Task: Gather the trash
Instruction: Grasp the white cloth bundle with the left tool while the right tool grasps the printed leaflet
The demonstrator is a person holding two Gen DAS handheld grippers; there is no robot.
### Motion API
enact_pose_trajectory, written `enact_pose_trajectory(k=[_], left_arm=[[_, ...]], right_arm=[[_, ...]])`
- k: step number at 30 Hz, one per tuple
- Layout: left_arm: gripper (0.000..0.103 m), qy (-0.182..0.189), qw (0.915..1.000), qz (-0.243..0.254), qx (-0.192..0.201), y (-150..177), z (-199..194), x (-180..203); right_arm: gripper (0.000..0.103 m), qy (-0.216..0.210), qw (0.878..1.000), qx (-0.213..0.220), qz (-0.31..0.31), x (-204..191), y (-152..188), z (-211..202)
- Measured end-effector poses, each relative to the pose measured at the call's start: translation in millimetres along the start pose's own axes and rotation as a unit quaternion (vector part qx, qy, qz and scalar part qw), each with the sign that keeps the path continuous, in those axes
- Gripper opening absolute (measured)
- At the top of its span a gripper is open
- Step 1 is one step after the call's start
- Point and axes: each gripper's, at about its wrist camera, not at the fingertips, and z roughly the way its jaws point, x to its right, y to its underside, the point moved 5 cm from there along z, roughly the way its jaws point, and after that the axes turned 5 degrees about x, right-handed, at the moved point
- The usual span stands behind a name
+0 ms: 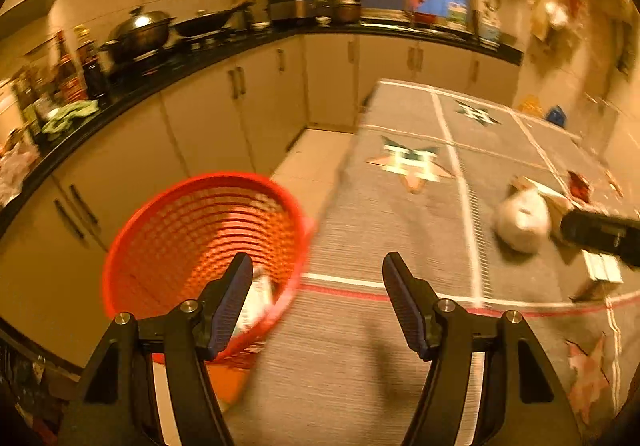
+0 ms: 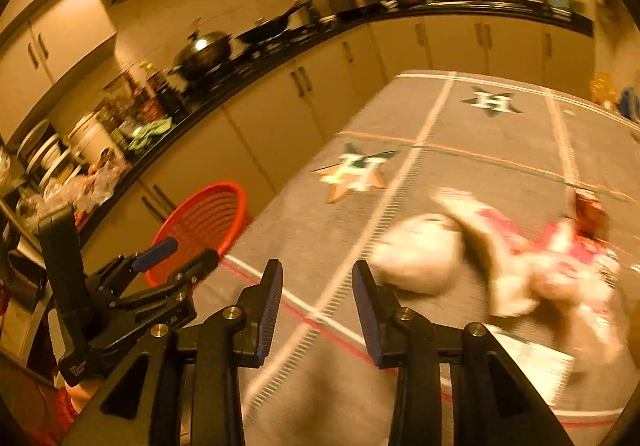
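A red mesh basket (image 1: pixel 160 222) stands at the table's left edge, with a pale carton (image 1: pixel 258 300) inside it; the basket also shows in the right wrist view (image 2: pixel 200 222). My left gripper (image 1: pixel 318 266) is open and empty, above the basket's right rim. A crumpled white paper ball (image 1: pixel 522 220) lies on the grey cloth, also in the right wrist view (image 2: pixel 416 258). My right gripper (image 2: pixel 318 272) is open and empty, just left of the ball. Pink and white wrappers (image 2: pixel 560 270) lie right of it, blurred.
The table carries a grey cloth with star patterns (image 1: pixel 410 162) and taped lines. A small white box (image 1: pixel 602 266) and other scraps lie at the right. Kitchen cabinets and a black counter (image 1: pixel 200 58) with woks and bottles run along the left and back. The left gripper shows in the right wrist view (image 2: pixel 176 250).
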Motion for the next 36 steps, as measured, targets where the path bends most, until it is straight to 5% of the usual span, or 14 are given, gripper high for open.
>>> enact_pose_trajectory(k=[10,18,29,36], left_arm=[[0.066,0.077,0.9954,0.052,-0.025,2.9,0.9,76.8],[0.072,0.123,0.9886,0.077,-0.041,-13.2,13.0,118.2],[0.073,0.128,0.9819,0.123,-0.064,-28.1,56.9,159.6],[0.073,0.145,0.9791,0.123,-0.072,-32.3,76.1,172.5]], right_arm=[[0.039,0.040,0.995,0.038,0.081,90.9,5.4,-63.4],[0.039,0.034,0.993,0.025,0.108,122.3,26.9,-74.3],[0.039,-0.018,0.993,-0.022,0.114,122.8,42.7,-45.5],[0.041,-0.025,0.998,-0.056,0.029,90.2,57.4,-45.3]])
